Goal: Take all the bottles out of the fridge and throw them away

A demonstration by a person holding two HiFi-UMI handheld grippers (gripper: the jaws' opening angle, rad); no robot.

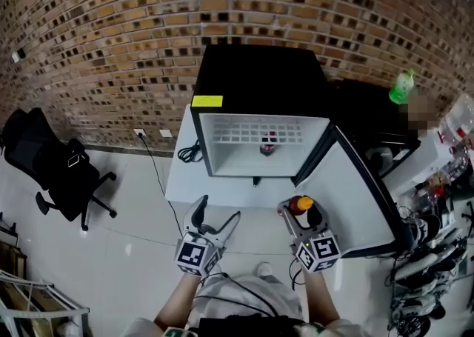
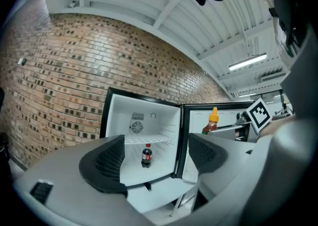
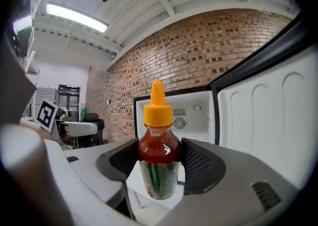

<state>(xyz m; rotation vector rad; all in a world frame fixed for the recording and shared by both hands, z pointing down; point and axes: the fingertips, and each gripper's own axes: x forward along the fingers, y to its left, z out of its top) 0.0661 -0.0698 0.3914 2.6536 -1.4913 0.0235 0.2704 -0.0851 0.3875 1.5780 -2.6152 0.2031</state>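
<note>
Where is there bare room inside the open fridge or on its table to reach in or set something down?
Black mini fridge: floor bare either side of the small dark cola bottle. White table: bare along its front; coiled black cable crowds its left.

Three bottles (image 1: 269,144) (image 1: 300,204) (image 1: 402,87), I think, one fridge (image 1: 259,76), one chair (image 1: 55,169).

Rough brick wall (image 1: 111,32), glossy plastic sauce bottle (image 3: 159,158), smooth fridge lining (image 2: 160,120)

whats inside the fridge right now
One cola bottle stands upright on the fridge floor, under a wire shelf that looks bare. The left gripper covers the lower front corners, so anything there is hidden.
</note>
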